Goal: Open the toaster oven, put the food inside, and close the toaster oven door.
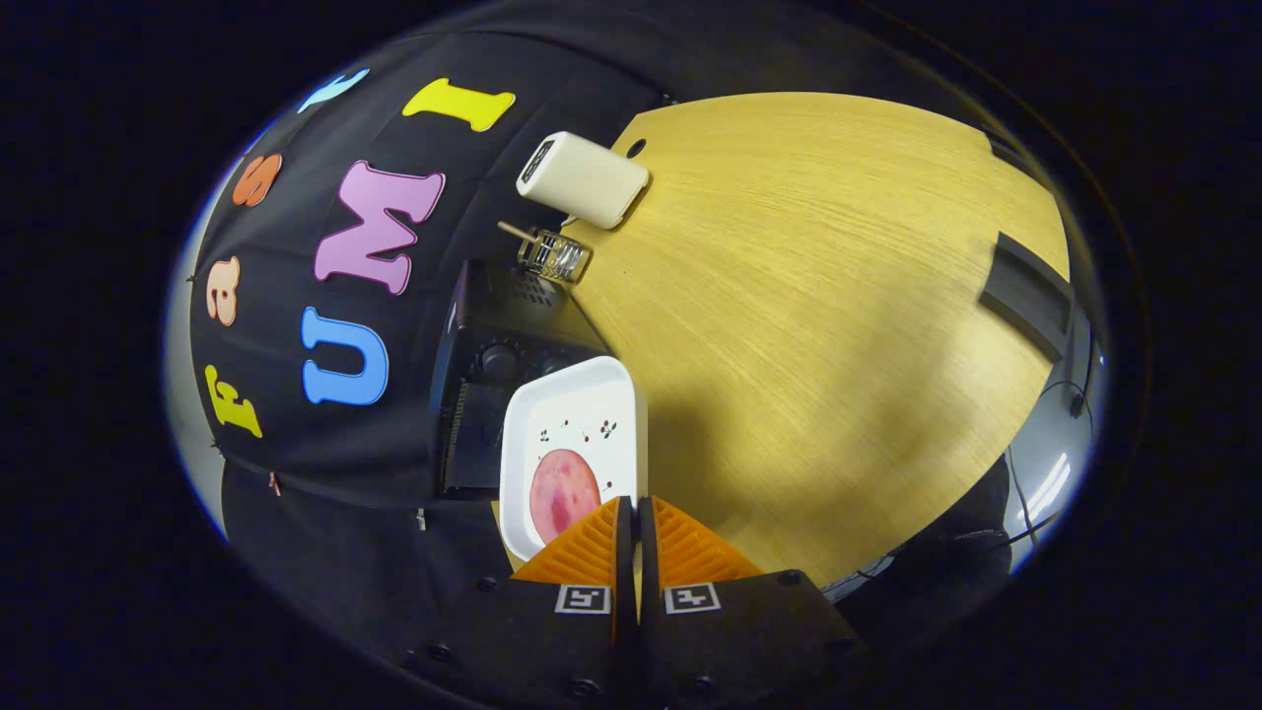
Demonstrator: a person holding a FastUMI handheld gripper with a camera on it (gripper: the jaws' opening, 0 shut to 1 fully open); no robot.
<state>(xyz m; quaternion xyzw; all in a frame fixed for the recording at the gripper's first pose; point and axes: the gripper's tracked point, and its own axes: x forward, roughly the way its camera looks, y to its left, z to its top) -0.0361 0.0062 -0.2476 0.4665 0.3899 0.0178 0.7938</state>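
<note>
Hand-held gripper (632, 518) clamped on the rim of one white tray (572, 414), both fingers pinching its edge. One pink round of food (562, 491) on the tray. One black toaster oven (488, 380) just behind the tray, door looks closed. Beyond the oven on the wooden surface (818, 325): one glass jar (554, 254), one cream box (582, 179).

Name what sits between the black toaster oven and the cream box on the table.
In the gripper view, a small clear glass jar with a stick in it sits between the toaster oven and the cream box.
</note>
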